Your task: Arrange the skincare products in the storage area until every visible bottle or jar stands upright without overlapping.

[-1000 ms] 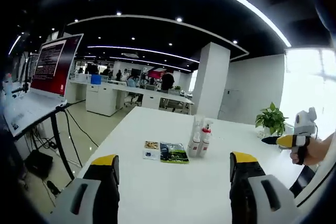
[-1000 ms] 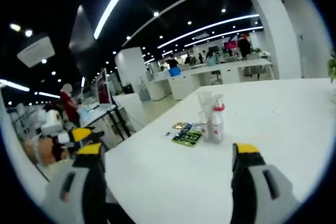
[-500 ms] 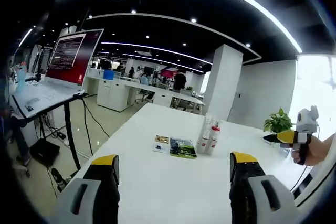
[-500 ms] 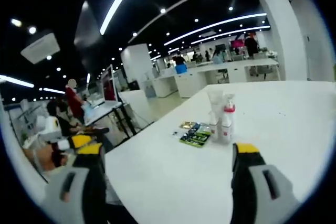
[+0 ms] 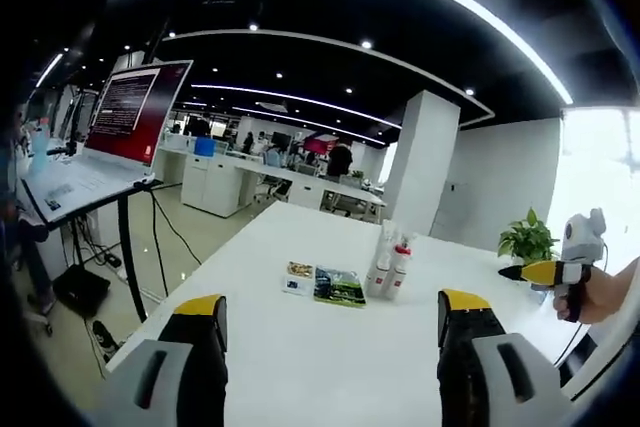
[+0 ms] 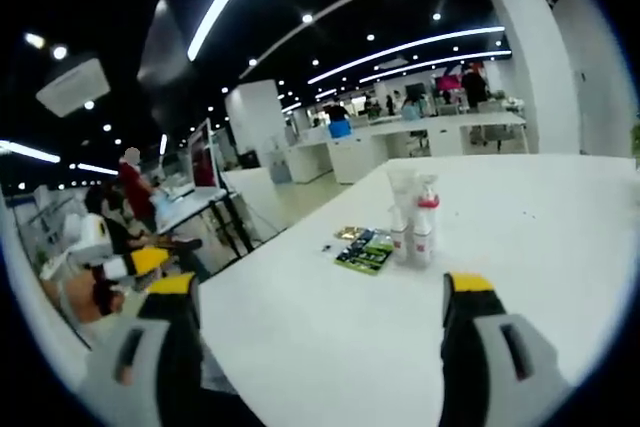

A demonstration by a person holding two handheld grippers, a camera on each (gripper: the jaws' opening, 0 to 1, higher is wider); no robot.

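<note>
In the left gripper view, the left gripper [image 5: 328, 332] was held above the near end of the white worktop [image 5: 300, 367], its jaws spread wide with nothing between them. The skincare bottles [image 5: 388, 269] were seen standing upright close together far down the worktop, with flat packets [image 5: 325, 285] lying just to their left. The right gripper [image 5: 545, 272] was held in a hand at the right edge, well apart from the bottles; whether its jaws were open could not be told here.

In the right gripper view, the right gripper's own jaws were also seen parted and empty. The bottles [image 6: 412, 225] stood upright beyond them, the packets [image 6: 364, 249] flat beside. Nothing was being touched, so the arranging was judged barely begun: the bottles looked upright already, and the flat packets were left to deal with.
</note>
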